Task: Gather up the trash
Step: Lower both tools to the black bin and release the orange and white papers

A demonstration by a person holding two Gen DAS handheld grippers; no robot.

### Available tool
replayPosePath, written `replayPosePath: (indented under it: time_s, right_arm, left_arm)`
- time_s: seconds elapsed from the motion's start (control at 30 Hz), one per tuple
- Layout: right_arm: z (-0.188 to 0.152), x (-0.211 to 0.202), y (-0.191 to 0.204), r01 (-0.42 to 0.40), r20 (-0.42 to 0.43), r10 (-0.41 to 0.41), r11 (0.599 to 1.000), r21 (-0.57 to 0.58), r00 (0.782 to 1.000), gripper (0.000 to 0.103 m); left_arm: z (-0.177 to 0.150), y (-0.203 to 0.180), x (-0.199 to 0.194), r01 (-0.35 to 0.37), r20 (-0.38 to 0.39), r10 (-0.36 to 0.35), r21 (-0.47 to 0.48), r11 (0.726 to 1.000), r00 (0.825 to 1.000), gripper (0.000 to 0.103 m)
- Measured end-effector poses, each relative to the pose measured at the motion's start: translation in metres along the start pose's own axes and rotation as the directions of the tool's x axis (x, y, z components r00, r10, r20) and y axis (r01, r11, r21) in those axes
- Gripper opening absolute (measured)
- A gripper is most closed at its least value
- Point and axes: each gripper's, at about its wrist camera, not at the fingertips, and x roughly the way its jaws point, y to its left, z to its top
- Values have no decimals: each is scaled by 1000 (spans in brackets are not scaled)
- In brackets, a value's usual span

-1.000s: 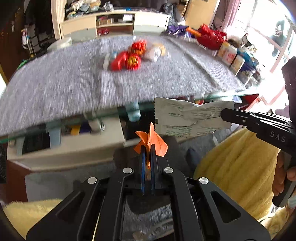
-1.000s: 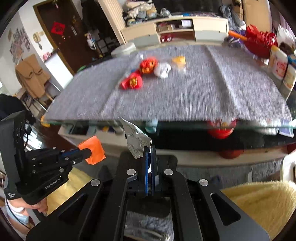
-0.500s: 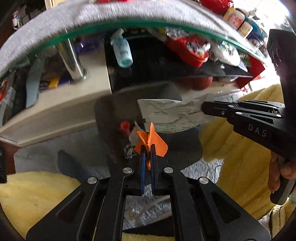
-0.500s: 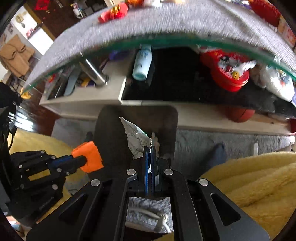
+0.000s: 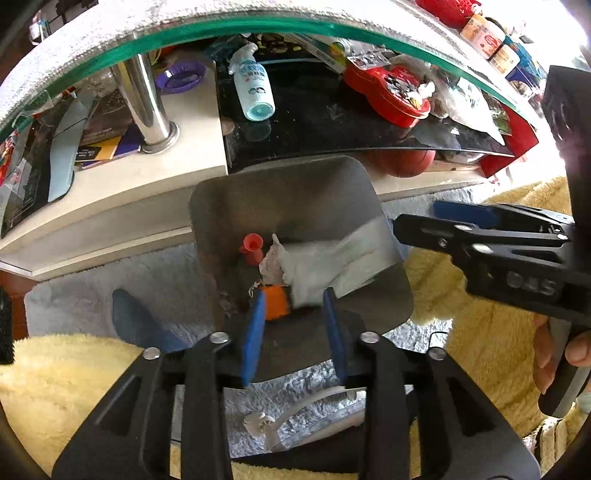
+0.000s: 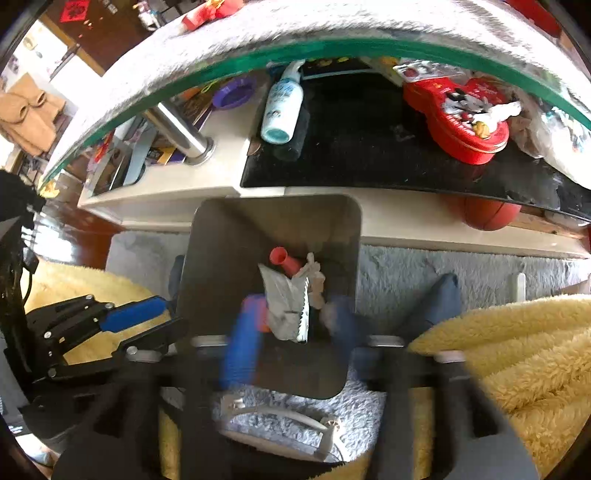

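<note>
Trash now lies in the bin: our left tongs have just spread, dropping the orange scrap, and our right tongs have just opened off the silver wrapper at twelve o'clock. More waits on the counter.

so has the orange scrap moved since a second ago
Yes. The orange scrap has left the left gripper, whose jaws have just been opening, and now lies down inside the bin.

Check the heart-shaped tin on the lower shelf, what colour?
Red, with cartoon mouse print on the lid; clearest in the right wrist view.
</note>
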Motion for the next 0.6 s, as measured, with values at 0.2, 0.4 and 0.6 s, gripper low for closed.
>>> replayPosePath:
  time_s: [0.2, 0.4, 0.6]
  right_arm:
    - [13, -19, -14, 11, 54, -13, 999, 38, 998, 81]
    - [35, -50, -21, -4, 134, -3, 999, 48, 991, 83]
    - [70, -80, -28, 1, 231, -14, 998, 55, 973, 83]
  left_arm:
    - [9, 10, -15, -32, 41, 32, -14, 999, 999, 55]
    - [26, 22, -41, -65, 107, 67, -27, 998, 992, 66]
    - [56, 33, -69, -80, 184, 86, -41, 996, 979, 67]
